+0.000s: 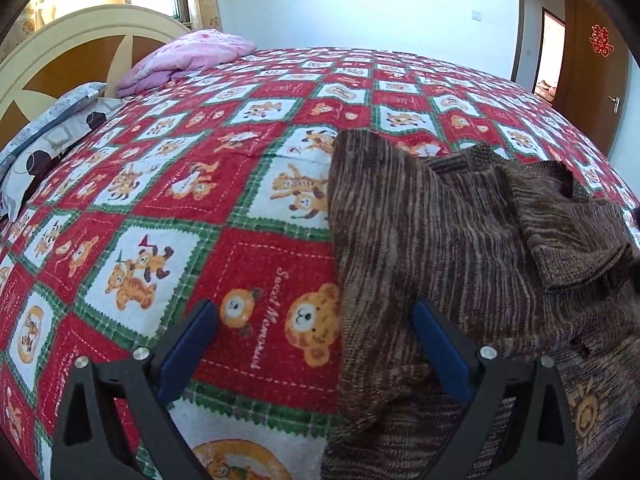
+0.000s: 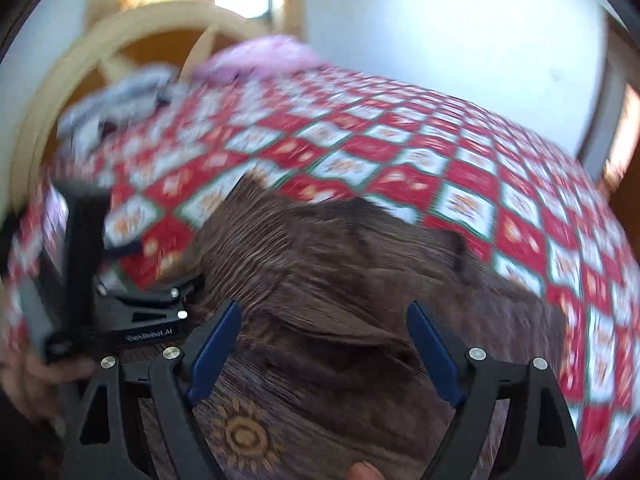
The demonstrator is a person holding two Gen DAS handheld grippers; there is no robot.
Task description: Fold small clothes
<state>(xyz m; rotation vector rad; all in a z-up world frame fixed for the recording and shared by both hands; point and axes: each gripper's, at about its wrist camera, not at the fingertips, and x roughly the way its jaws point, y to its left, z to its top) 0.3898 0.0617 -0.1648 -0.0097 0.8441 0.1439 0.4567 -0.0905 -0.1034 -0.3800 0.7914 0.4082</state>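
A brown striped knit garment [image 1: 460, 248] lies crumpled on the bed, with a yellow sun motif near its lower edge [image 1: 586, 410]. My left gripper [image 1: 316, 316] is open, low over the bedspread, its right finger [image 1: 440, 352] resting over the garment's left edge. In the blurred right wrist view the same garment [image 2: 340, 280] fills the middle, its sun motif [image 2: 244, 434] near the bottom. My right gripper [image 2: 324, 320] is open above it and holds nothing. The left gripper's black body [image 2: 132, 312] shows at the left of that view.
The bed is covered by a red, white and green bear-print bedspread [image 1: 240, 184]. A pink folded quilt [image 1: 188, 56] and a grey patterned pillow [image 1: 52, 132] lie by the headboard [image 1: 60, 48]. A brown door [image 1: 596, 64] stands at the far right.
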